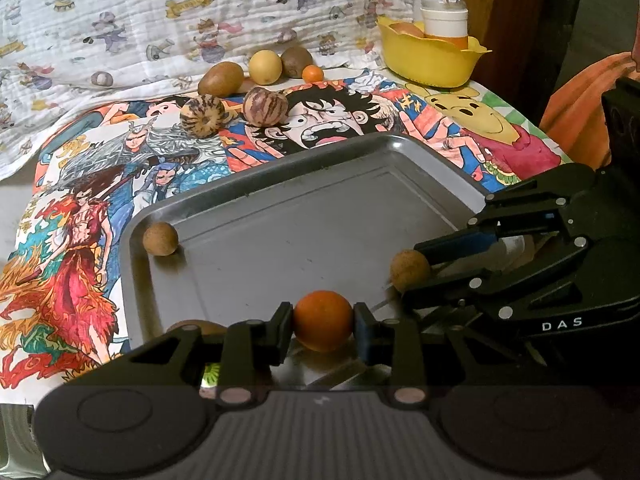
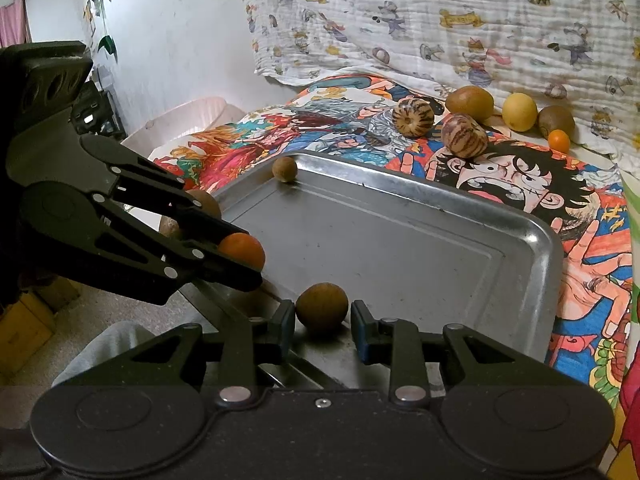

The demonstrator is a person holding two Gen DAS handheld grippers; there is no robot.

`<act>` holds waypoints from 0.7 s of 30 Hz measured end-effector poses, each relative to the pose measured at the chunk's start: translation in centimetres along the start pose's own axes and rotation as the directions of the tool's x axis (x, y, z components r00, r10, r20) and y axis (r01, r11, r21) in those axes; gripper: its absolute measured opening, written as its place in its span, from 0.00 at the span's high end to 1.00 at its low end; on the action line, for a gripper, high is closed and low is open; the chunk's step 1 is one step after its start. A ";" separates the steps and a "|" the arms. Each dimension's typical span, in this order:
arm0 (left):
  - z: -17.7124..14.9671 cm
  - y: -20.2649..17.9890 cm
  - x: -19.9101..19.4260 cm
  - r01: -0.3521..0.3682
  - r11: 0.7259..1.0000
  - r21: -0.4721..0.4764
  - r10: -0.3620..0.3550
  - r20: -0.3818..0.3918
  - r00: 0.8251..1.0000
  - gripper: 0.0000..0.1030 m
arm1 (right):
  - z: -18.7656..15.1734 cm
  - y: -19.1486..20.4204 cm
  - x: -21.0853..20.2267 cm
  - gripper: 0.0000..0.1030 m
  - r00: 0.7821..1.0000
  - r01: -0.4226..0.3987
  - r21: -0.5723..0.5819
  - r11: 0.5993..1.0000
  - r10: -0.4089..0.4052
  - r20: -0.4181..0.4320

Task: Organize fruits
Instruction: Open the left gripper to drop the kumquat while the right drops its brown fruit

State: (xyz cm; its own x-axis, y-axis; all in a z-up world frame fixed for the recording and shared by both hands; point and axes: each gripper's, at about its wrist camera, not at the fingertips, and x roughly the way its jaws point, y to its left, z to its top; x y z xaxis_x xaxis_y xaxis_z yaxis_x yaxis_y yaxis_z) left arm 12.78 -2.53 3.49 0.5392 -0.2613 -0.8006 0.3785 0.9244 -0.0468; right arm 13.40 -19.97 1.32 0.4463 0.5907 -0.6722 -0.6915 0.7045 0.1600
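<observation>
My left gripper is shut on a small orange fruit, low over the near edge of the metal tray. The right gripper comes in from the right, shut on a small brown round fruit. In the right wrist view that brown fruit sits between the right gripper's pads over the tray's near side. To its left, the left gripper holds the orange fruit. Another brown round fruit lies in the tray's far left corner.
Behind the tray on the cartoon cloth lie two striped fruits, two kiwis, a yellow fruit and a tiny orange one. A yellow bowl with a white cup stands far right. A kiwi shows behind the left gripper.
</observation>
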 end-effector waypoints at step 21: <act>0.6 1.3 -3.4 -0.037 0.999 -0.009 0.038 0.139 0.990 0.03 | 0.1 -1.7 -2.4 0.16 1.000 -0.019 0.015 1.000 0.019 0.018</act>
State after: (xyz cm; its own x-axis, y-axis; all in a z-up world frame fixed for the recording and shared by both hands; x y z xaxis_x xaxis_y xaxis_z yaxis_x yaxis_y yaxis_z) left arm 11.88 -0.65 6.53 0.6527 -0.2623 -0.7107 0.3516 0.9359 -0.0224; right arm 13.51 -22.54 2.71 0.4429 0.6110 -0.6561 -0.6912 0.6988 0.1842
